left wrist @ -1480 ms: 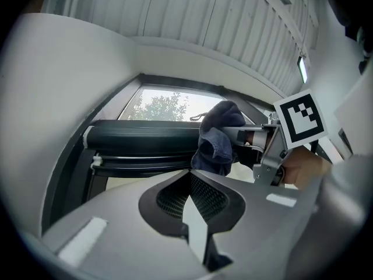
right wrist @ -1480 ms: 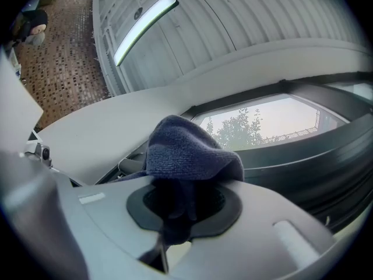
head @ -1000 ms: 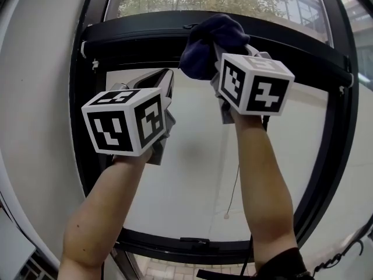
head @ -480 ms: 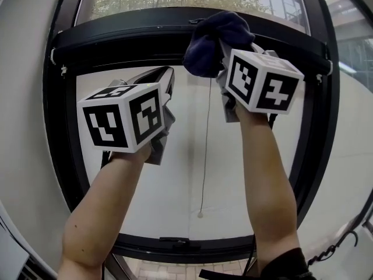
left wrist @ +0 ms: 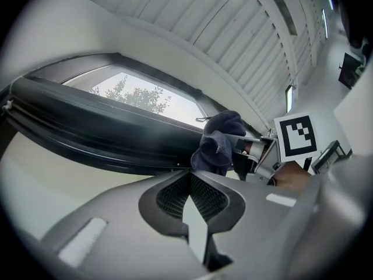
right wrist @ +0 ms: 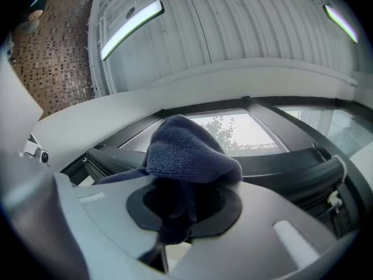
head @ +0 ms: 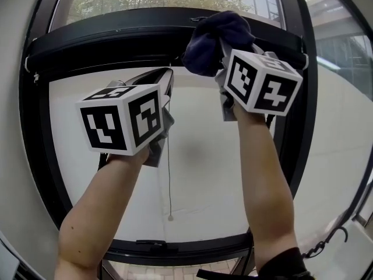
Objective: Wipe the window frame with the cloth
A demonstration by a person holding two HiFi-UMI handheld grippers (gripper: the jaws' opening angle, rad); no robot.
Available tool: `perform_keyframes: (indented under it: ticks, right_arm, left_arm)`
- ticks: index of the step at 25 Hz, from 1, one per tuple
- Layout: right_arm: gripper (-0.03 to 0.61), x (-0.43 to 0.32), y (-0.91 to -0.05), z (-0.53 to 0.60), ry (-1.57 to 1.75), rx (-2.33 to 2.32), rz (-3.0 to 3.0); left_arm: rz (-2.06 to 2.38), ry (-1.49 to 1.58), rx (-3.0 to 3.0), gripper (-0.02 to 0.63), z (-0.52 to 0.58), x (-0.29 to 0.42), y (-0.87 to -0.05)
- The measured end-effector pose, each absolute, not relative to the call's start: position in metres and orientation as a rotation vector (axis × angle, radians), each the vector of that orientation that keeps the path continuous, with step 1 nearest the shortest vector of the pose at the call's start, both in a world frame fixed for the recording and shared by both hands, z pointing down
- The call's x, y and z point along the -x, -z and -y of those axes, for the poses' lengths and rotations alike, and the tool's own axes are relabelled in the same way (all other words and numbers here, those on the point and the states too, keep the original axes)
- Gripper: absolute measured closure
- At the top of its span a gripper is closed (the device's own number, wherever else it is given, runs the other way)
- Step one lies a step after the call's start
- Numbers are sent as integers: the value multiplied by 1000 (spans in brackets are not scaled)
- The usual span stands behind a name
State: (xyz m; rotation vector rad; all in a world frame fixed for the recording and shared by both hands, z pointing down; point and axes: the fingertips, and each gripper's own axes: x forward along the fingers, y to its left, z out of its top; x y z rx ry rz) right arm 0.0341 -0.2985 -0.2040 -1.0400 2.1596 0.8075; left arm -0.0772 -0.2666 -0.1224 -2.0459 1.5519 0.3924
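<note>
The right gripper (head: 223,50) is clamping the cloth (head: 211,35) up at the frame (head: 111,39). Firm, even pressure along it looks wise, while the left gripper (head: 164,78) is hovering, jaws together, empty.

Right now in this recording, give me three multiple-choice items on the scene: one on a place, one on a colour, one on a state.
1. Where is the cloth?
A. Up against the black top bar of the window frame
B. Lying on the floor
C. Folded on a table

2. What colour is the cloth?
A. White
B. Dark blue
C. Yellow

3. How does the left hand-held gripper stand?
A. Wide open
B. Shut on the cloth
C. Shut, with nothing in it

Answers:
1 A: the head view shows the right hand-held gripper holding it against that bar.
2 B: both gripper views show it dark blue.
3 C: in the left gripper view its jaws meet with nothing between them.
</note>
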Motion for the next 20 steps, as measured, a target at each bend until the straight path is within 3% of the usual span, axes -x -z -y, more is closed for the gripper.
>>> perform_keyframes:
  ticks: [15,20]
  right_arm:
    - [522,-150,200,337,-828,1062,-2158]
    - [522,-157,200,344,-850,1060,-2165]
  left_arm:
    - [-1534,-399,2059,620,319,-35,120]
    - [-1553,-405,2064,620,335,-42,118]
